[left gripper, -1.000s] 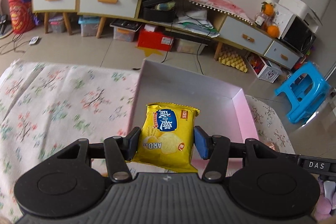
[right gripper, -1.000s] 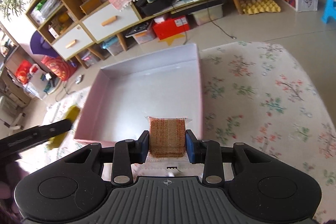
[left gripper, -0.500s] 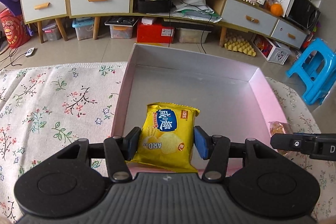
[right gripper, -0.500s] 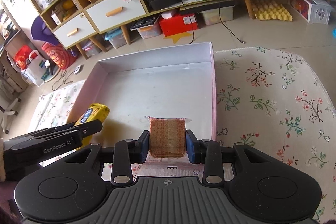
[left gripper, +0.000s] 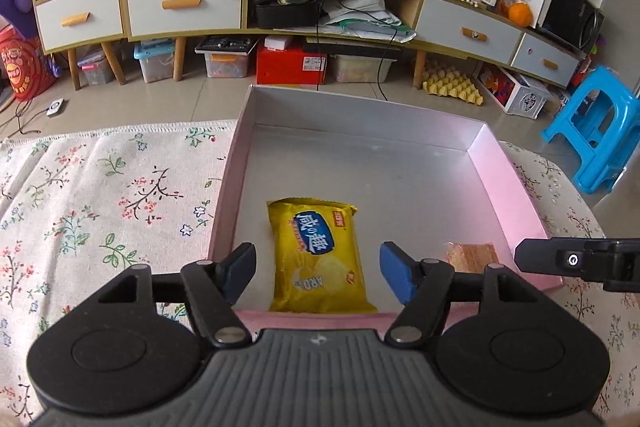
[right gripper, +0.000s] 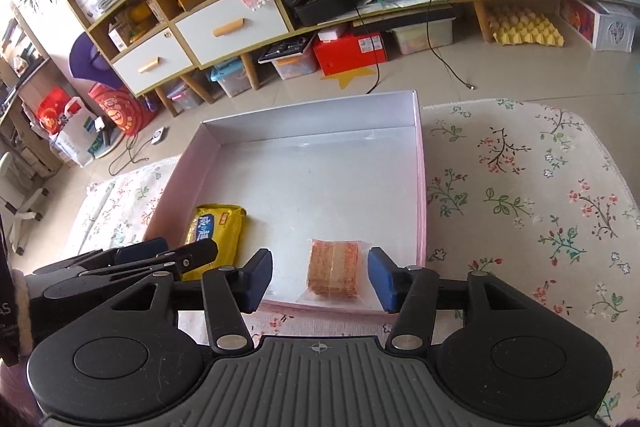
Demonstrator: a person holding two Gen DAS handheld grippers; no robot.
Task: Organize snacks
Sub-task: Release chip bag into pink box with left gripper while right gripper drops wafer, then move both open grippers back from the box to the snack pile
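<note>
Left gripper (left gripper: 318, 273): jaws opening, no longer clamping the yellow chip packet (left gripper: 320, 255), which now lies between them on the pink box (left gripper: 516, 195) floor. Right gripper (right gripper: 320, 277): likewise opening, its wafer packet (right gripper: 333, 269) released, lying between its pads in the box.

The near end of the yellow snack packet (left gripper: 320, 259) is hidden behind the box wall (left gripper: 312, 318) in the left wrist view; in the right wrist view the left gripper (right gripper: 160, 255) covers its near part. The wafer packet (left gripper: 472, 255) is half hidden behind a link of the left gripper (left gripper: 318, 277). The right gripper (left gripper: 580, 261) is cut off at the right edge. The packet's small print is too small to read.
</note>
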